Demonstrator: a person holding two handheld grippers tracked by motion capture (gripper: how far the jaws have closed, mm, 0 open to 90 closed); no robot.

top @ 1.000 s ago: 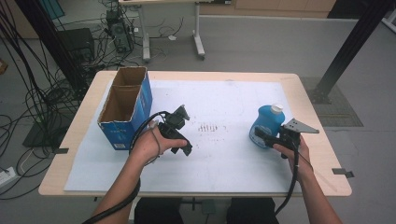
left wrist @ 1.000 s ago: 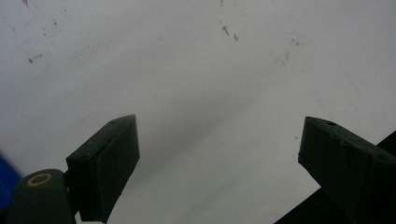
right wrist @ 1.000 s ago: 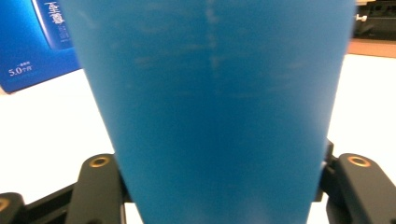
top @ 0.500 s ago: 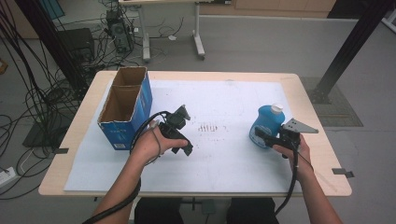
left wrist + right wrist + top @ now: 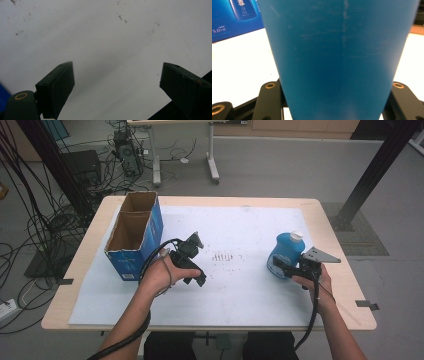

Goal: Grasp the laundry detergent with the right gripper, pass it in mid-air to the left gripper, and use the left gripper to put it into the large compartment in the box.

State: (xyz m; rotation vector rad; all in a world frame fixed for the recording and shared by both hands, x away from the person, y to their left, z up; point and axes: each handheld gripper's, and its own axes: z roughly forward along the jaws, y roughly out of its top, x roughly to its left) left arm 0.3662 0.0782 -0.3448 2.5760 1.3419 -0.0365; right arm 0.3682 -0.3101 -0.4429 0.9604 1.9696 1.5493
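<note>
Step in hand: grasping the blue bottle (image 5: 286, 253), as I judge it; the grip looks made and the lift not yet begun.
Blue bottle: it stands upright on the white sheet (image 5: 240, 290) at the right side of the table (image 5: 325, 210), white cap up, its base on the sheet.
Right gripper (image 5: 282, 268): it comes at the bottle from the near right, level with the lower body. In the right gripper view the blue wall (image 5: 337, 62) sits between the two black jaws, which have just been closing and now stand pressed against its sides.
Left gripper (image 5: 196, 279): it sits near the middle of the sheet, well apart from the bottle, angled down at the paper. Its jaws stand wide apart with only bare white sheet between them; it has hold of nothing.
Cardboard box (image 5: 134, 234): open-topped, blue-sided, at the far left of the sheet, just left of the left hand (image 5: 159, 276). It looks empty from above.
Likely goal: carrying the bottle across to the box, a judgement only.
Next move calls for: a straight lift with the bottle kept upright, then a leftward carry that passes over or behind the left gripper.
Risk: the smooth, tapered wall could slip in the grip if the bottle tilts.
</note>
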